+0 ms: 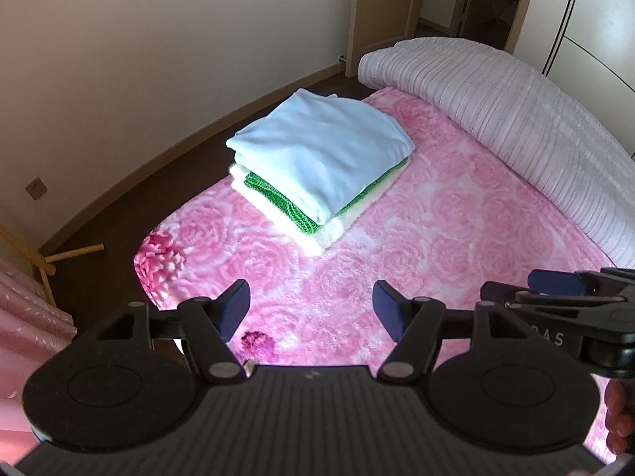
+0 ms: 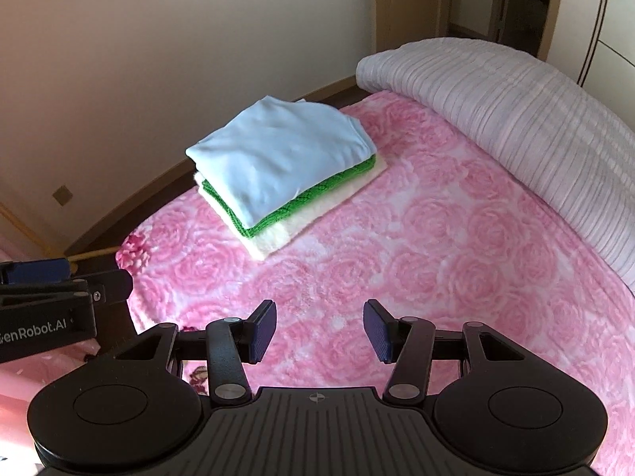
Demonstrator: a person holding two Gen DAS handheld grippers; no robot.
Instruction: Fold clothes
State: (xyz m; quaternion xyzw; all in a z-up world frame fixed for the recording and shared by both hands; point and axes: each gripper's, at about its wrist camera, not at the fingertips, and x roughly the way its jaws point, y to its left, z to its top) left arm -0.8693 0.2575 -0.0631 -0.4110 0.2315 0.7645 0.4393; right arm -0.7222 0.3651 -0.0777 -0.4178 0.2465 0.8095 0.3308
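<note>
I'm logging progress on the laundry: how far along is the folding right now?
Done: three folded pieces sit stacked on the pink bedspread, light blue garment on top, green knit under it, cream piece at the bottom. In hand: nothing; the left gripper and right gripper are open and empty. Left: no unfolded clothes are visible.

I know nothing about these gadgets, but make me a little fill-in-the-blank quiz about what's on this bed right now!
1. The top piece of the folded stack is light ____.
2. Directly beneath it lies a knitted ____ garment.
3. The left gripper and the right gripper both have their jaws ____.
4. The bedspread is printed with pink ____.

Missing words: blue; green; open; roses
</note>
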